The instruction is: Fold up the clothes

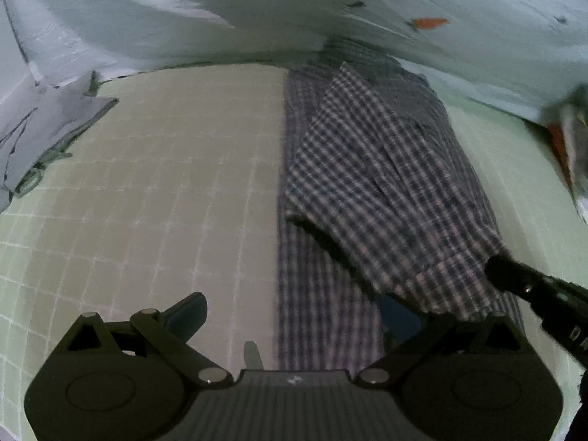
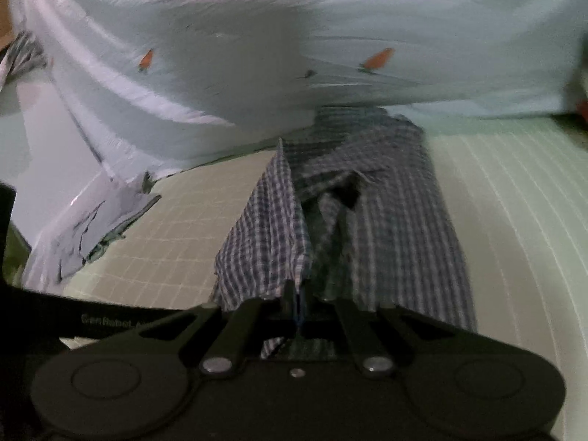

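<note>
Right gripper clamps checked shirt edge; left gripper spread wide, holding nothing.

Two low, close fisheye views look forward over a gridded mat toward pale sheeting; both share the checked shirt, with the right camera nearer.
</note>
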